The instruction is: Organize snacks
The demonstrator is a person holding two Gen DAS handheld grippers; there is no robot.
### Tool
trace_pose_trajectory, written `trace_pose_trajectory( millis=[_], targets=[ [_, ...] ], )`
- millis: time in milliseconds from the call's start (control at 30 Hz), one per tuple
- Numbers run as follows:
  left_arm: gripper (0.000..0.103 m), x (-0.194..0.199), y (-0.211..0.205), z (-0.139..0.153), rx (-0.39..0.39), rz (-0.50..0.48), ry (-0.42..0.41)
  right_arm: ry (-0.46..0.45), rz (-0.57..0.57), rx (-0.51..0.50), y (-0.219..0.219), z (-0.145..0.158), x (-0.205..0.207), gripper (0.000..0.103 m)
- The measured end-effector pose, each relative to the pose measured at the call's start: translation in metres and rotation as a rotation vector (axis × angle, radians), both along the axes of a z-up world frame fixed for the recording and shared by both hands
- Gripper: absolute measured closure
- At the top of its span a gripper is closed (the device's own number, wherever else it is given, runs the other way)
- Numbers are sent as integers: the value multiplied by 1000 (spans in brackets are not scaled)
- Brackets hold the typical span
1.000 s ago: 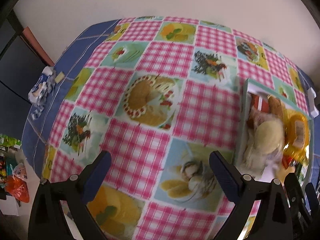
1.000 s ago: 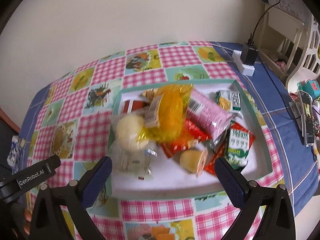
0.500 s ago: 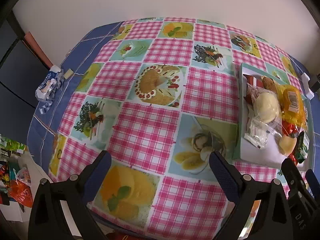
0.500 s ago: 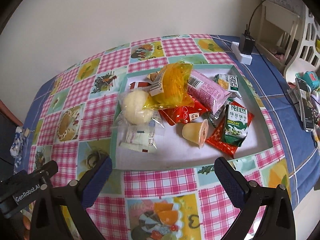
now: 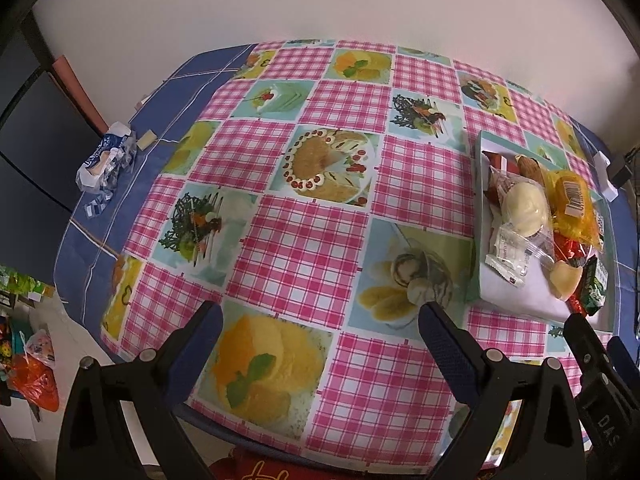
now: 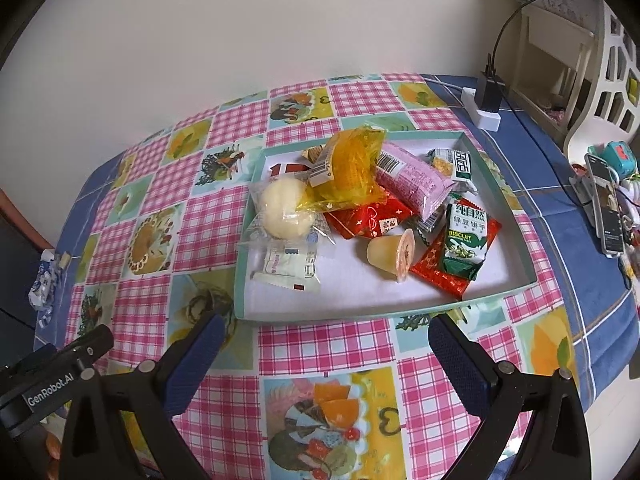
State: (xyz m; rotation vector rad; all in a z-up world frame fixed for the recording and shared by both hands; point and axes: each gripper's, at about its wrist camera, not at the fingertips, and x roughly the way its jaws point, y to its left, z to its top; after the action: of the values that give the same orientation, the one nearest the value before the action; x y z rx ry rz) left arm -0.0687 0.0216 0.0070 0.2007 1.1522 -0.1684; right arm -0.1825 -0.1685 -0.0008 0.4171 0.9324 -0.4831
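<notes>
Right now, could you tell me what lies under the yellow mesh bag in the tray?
The yellow mesh bag rests on a red packet, overlapping the pink wrapper. Anything beneath its middle is hidden.

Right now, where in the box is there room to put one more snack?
Bare white floor runs along the box's near wall, in front of the white packet and jelly cup. The far half is crowded, with the yellow bag and pink pack piled up.

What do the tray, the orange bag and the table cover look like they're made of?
Tray: likely cardboard, matte white inside with a teal rim; thin, straight folded walls.
Orange bag: clear tinted plastic film, glossy and crinkled, with a barcode label.
Table cover: probably printed vinyl or oilcloth; smooth with a slight sheen, though that's uncertain.
</notes>
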Motion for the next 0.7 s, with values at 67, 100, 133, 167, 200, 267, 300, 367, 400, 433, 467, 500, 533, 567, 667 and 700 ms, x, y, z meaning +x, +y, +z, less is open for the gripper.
trace_pose_trajectory(
  millis=[67,100,133,167,200,267,300,367,400,433,467,500,533,567,667,700],
  targets=[
    [5,-2,1,1,-3,-6,-4,-4,1,0,1,1,-1,0],
    [5,-3,1,1,-3,-7,-3,-6,2,1,1,1,-2,0],
    [5,-3,2,0,-6,-8,1,-7,1,1,1,2,-3,0],
    [5,-3,3,0,-9,-6,3,-6,1,2,1,2,-3,0],
    [5,-2,3,1,-10,-4,3,-7,2,3,1,2,-3,0],
    [5,-2,3,2,-13,-4,-1,-11,1,0,2,3,-3,0],
    [5,-3,3,2,-13,-5,-3,-14,1,0,2,3,-4,0],
    [5,-3,2,4,-15,-6,-7,-16,2,1,3,4,-4,0],
    [5,-2,1,4,-16,-5,-8,-13,4,1,4,3,-3,0],
    [5,-2,1,5,-16,-6,-10,-11,5,2,4,3,-3,0],
    [5,-2,1,5,-17,-5,-11,-9,7,4,4,3,-2,0],
    [5,-1,1,5,-18,-5,-12,-9,11,8,3,3,-1,0],
    [5,-1,2,5,-18,-3,-12,-9,15,15,2,3,0,0],
    [5,0,2,5,-17,0,-11,-10,16,20,2,2,1,0],
    [5,2,2,4,-16,7,-7,-2,13,25,0,1,2,0],
    [5,2,3,4,-17,10,-7,-1,12,26,-1,1,2,0]
  ],
)
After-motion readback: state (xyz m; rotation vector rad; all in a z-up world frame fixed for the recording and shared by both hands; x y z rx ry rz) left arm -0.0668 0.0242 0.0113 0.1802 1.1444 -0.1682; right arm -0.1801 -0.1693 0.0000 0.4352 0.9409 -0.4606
